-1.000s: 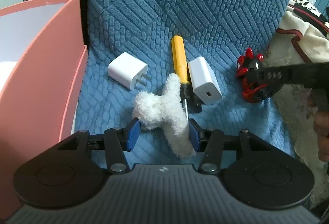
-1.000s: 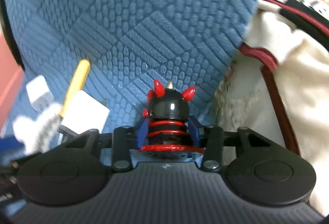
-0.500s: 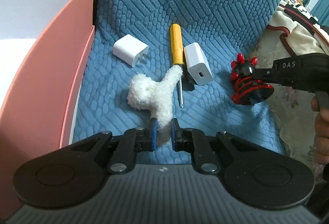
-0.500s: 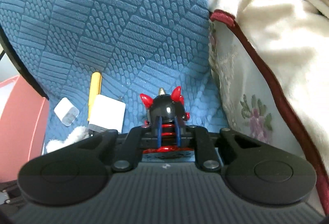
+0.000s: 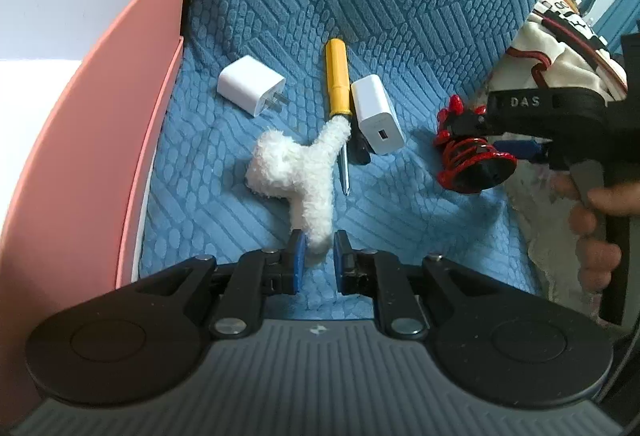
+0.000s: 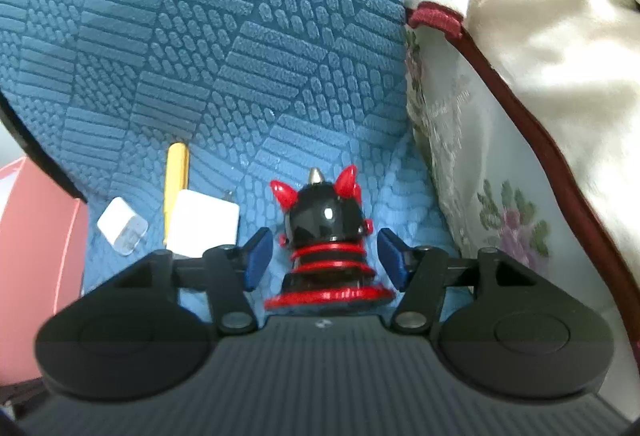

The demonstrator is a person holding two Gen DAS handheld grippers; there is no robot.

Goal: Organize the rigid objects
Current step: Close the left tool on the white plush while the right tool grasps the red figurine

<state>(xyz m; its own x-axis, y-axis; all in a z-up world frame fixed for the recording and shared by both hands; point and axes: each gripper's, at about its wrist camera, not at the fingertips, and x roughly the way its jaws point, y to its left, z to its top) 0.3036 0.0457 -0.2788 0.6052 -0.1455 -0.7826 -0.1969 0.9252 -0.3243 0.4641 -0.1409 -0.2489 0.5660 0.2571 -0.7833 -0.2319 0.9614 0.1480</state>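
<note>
Inventory of what you are working over: a blue quilted cushion (image 5: 420,16), with a pink box (image 5: 80,140) standing along its left edge.

- Left gripper (image 5: 319,256): you are pinching the near end of a white fluffy plush piece (image 5: 298,166) between its blue pads (image 5: 299,254); the rest of the plush is lying on the cushion, its far tip touching the screwdriver.
- Right gripper (image 6: 325,256): you are holding it with its fingers spread, blue pads (image 6: 258,256) standing clear on either side of a black-and-red spiked toy figure (image 6: 325,236). The figure is sitting upright between them, gripped by neither. In the left wrist view the same figure (image 5: 468,156) is showing at the cushion's right edge, with your right hand (image 5: 596,220) wrapping the handle behind it.
- Yellow-handled screwdriver (image 5: 338,84): lying mid-cushion, tip pointing toward you.
- White USB charger (image 5: 376,112): lying just right of the screwdriver, touching its handle, port facing near.
- White two-prong plug adapter (image 5: 250,84): lying left of the screwdriver, apart from it, prongs pointing right.
- Cream blanket with dark red trim (image 6: 540,56): bunching at far right, beside the cushion.
</note>
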